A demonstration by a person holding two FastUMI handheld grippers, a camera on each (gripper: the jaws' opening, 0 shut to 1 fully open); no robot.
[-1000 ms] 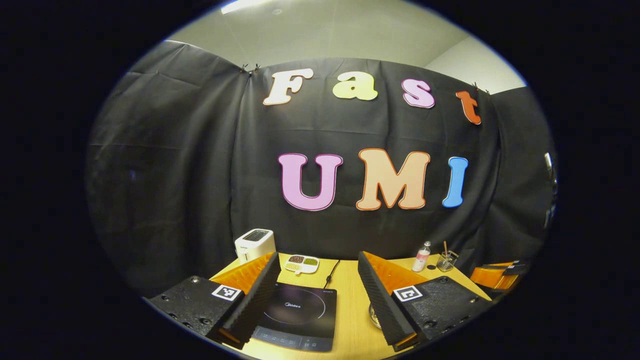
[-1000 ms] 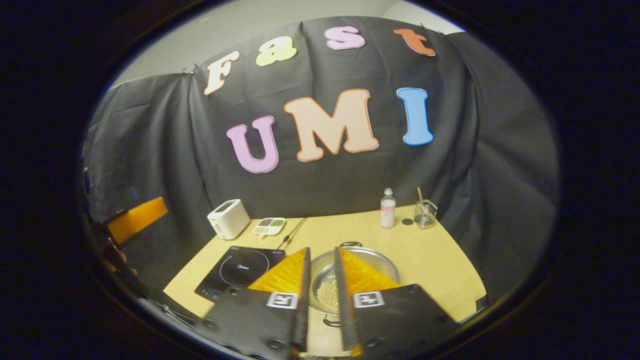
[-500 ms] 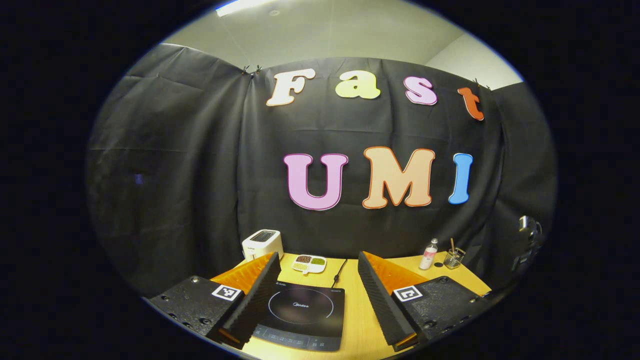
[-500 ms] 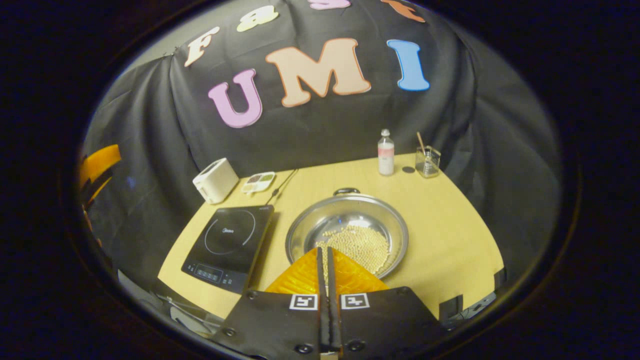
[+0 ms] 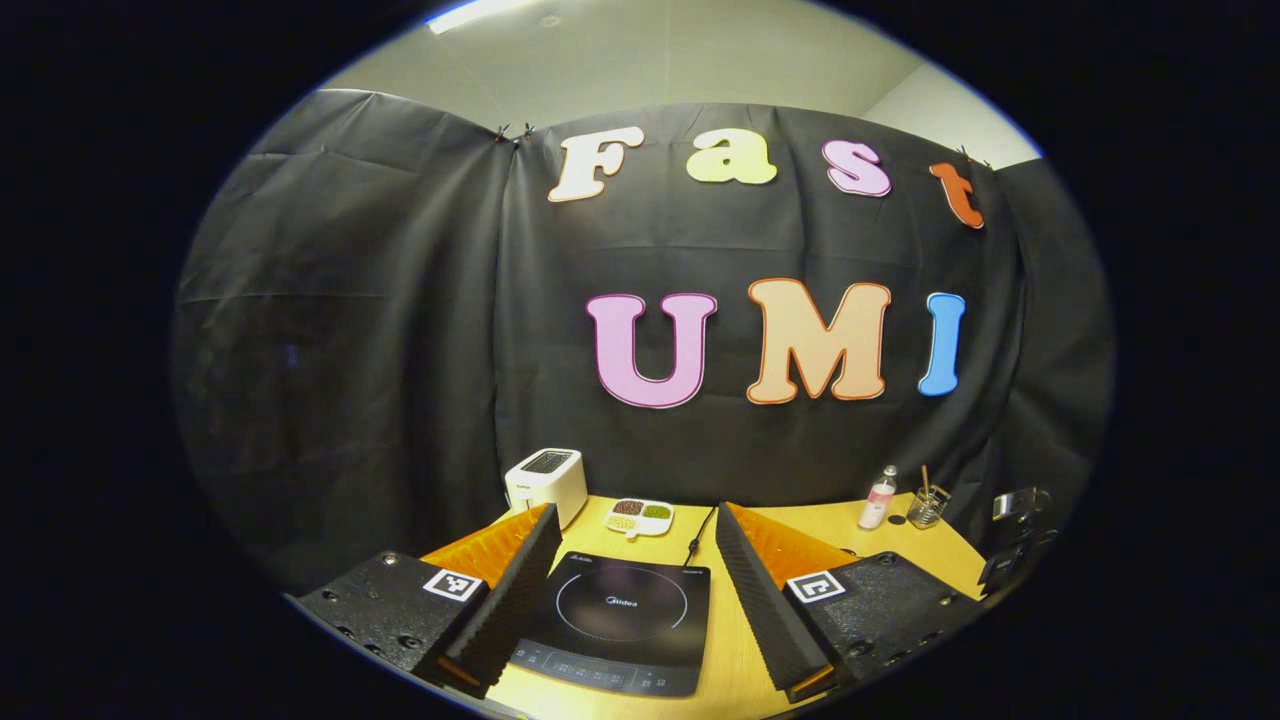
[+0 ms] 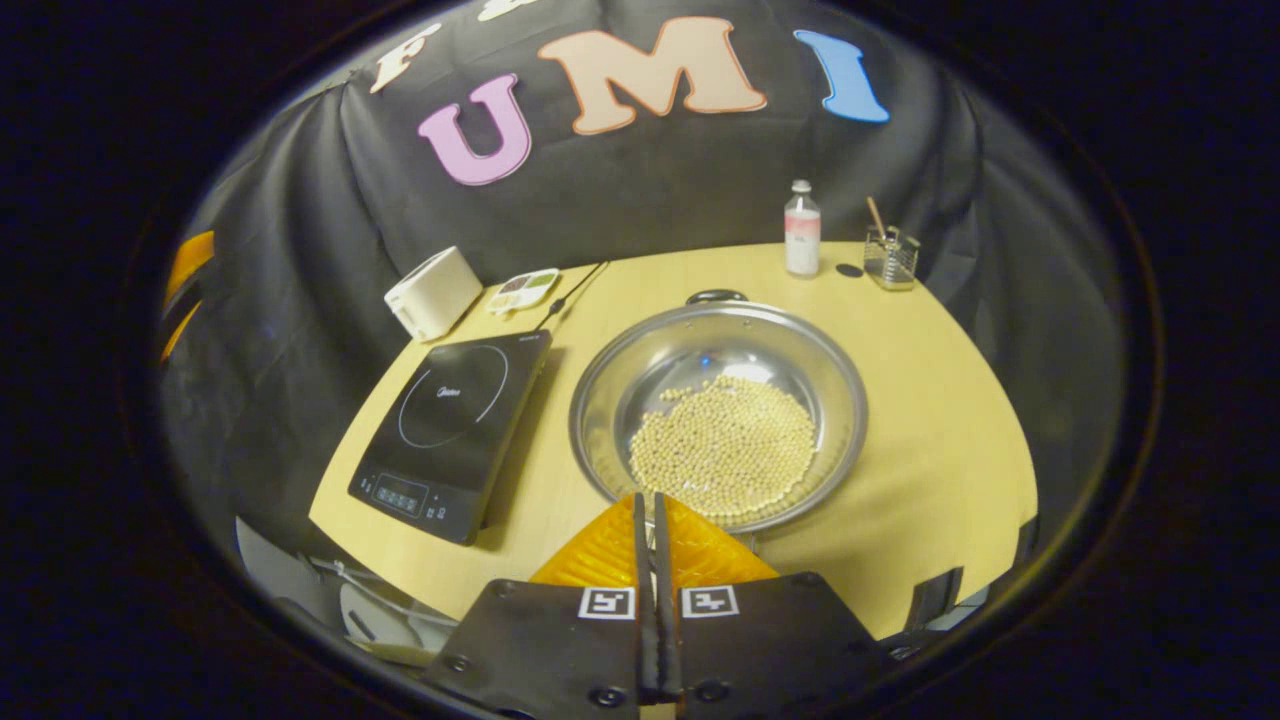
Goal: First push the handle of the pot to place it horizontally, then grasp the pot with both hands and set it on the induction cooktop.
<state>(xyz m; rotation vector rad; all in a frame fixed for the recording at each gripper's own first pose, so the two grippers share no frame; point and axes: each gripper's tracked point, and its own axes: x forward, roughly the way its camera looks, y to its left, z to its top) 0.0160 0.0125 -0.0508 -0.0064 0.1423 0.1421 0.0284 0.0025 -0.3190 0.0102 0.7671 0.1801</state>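
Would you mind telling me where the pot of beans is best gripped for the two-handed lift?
Probably by its two small loop handles, not the thin rim. The pot is wide and shallow, with a dark far handle on its back edge; the near one hides behind the shut right hand-held gripper. Once the handles are turned sideways, one hand-held gripper should come in from each side.

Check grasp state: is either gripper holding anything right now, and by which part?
Nothing is held. The left gripper is open above the induction cooktop. The right gripper is shut with nothing between its fingers, at the near rim of the pot.
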